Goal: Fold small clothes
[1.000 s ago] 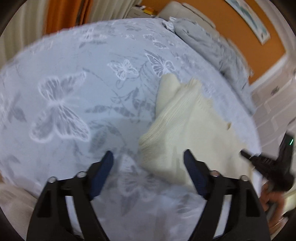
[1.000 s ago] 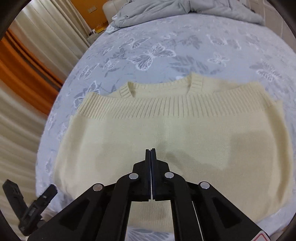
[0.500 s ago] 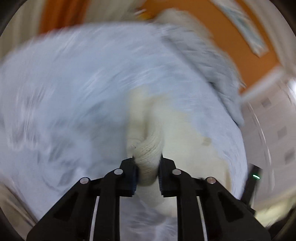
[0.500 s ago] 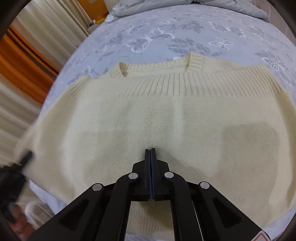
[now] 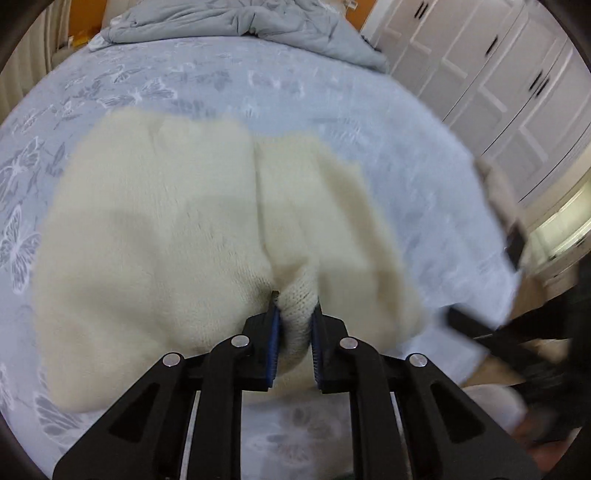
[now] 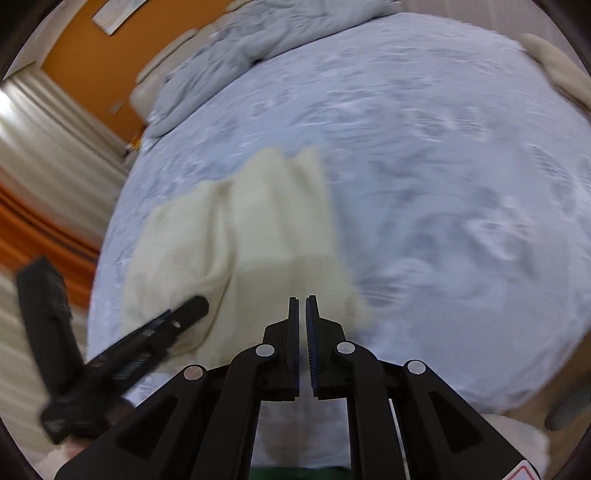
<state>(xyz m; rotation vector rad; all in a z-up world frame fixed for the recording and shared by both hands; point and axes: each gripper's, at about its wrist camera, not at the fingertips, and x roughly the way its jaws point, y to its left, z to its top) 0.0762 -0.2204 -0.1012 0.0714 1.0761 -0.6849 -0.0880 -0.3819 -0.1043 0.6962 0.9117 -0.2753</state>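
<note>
So far the fold looks only begun: the cream knitted sweater [image 5: 155,229] lies spread on the pale blue butterfly-print bedsheet [image 5: 406,140] just ahead of the left gripper [image 5: 294,317], whose jaws are nearly closed and pinch a bunched edge of the knit between the blue pads, with one side flap drawn up and over the body. Squaring that flap and the remaining folds appear still to be done. The right gripper [image 6: 301,325] is at the sweater's near edge, its jaws opening from a narrow slit with nothing between them. Beyond both tools a crumpled grey duvet [image 5: 236,22] lies well apart at the far end of the bed, with white panelled wardrobe doors [image 5: 498,62] off to the left gripper's right. Nothing blocks the fold, though the two tools work close together.
</note>
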